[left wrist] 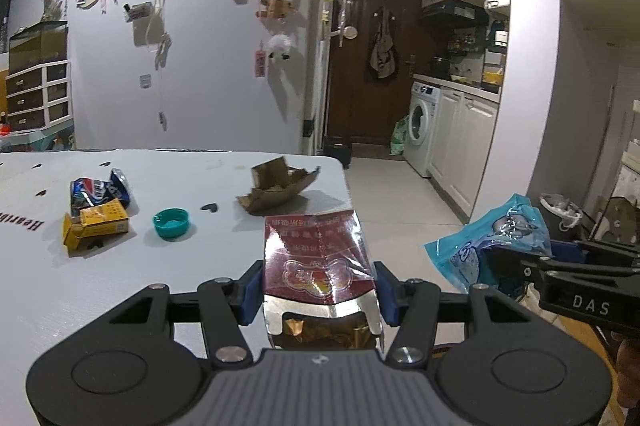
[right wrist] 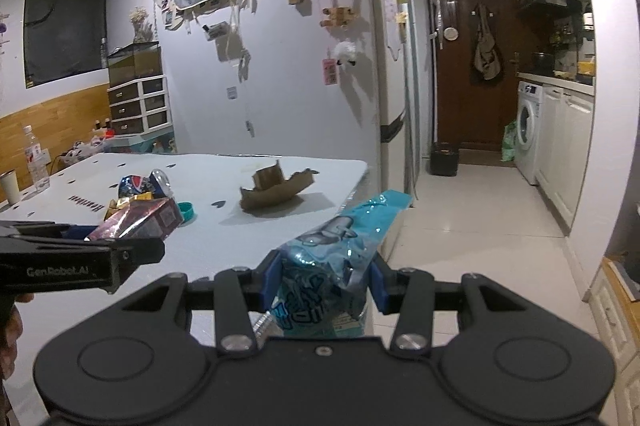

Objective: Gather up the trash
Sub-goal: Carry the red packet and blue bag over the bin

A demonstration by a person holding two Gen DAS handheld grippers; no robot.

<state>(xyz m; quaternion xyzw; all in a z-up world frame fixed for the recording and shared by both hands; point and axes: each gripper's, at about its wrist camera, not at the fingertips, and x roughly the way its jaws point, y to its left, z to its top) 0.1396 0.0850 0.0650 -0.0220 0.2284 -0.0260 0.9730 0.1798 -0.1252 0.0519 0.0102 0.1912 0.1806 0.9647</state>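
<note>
My left gripper [left wrist: 318, 290] is shut on a dark red foil snack bag [left wrist: 316, 258] and holds it above the near part of the white table [left wrist: 200, 306]. My right gripper [right wrist: 324, 282] is shut on a blue plastic wrapper [right wrist: 336, 250] off the table's right edge; the wrapper also shows in the left wrist view [left wrist: 492, 242]. On the table lie a crushed Pepsi can [left wrist: 100, 190], a yellow carton [left wrist: 96, 226], a teal bottle cap [left wrist: 171, 223] and a torn piece of brown cardboard [left wrist: 276, 190].
A bin with a white liner [left wrist: 560, 214] stands on the floor at the right. A black bin [right wrist: 444, 158] stands by the brown door. A water bottle [right wrist: 36, 158] and a cup [right wrist: 10, 186] stand at the table's far left. A kitchen counter and washing machine [left wrist: 422, 126] are beyond.
</note>
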